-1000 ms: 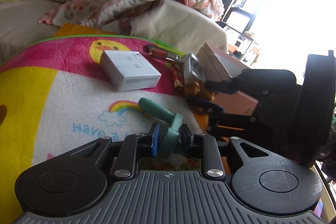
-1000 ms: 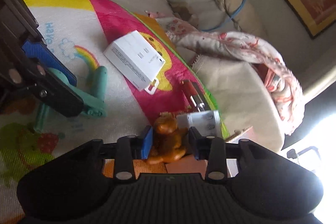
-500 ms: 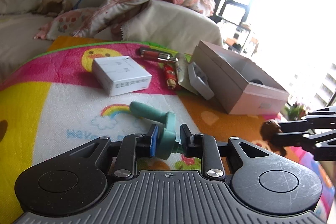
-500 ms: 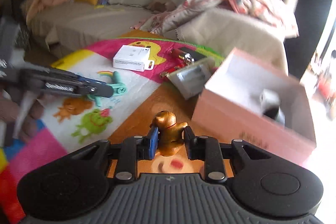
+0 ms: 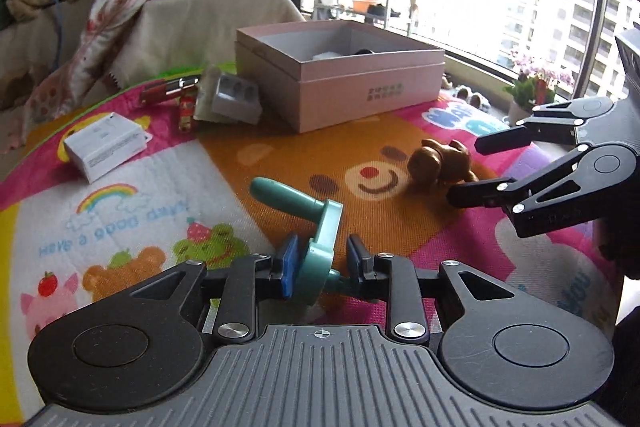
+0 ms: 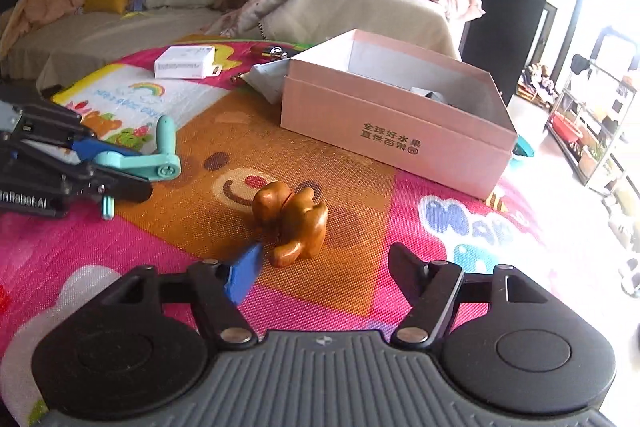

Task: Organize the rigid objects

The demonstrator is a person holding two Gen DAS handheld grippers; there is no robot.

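so far little of the sorting looks finished. the pink box [image 6: 396, 131] sits open on the play mat [image 6: 360, 267] with only a pale item or two showing inside (too hidden to name), and most of the hard things lie outside it.

the right tongs [image 6: 326, 267] are spreading apart, with nothing between them; the brown wooden figurine [image 6: 292, 221] rests on the mat just ahead of them, on the orange bear face, near the box but not in it. the left tongs [image 5: 320, 259] are easing apart too, with the teal crank handle [image 5: 316, 227] between them: the blue pad touches its flat arm, while a gap shows on the other side, so the hold looks to be going.

beside the box's far corner lie a grey moulded tray [image 5: 236, 97], a dark red tube [image 5: 168, 91] and a small red piece [image 5: 186, 109]. a white carton [image 5: 106, 147] lies further off on the mat.

left, by my reading: figurine, handle, tray, tubes and carton all need a settled place, probably the box.
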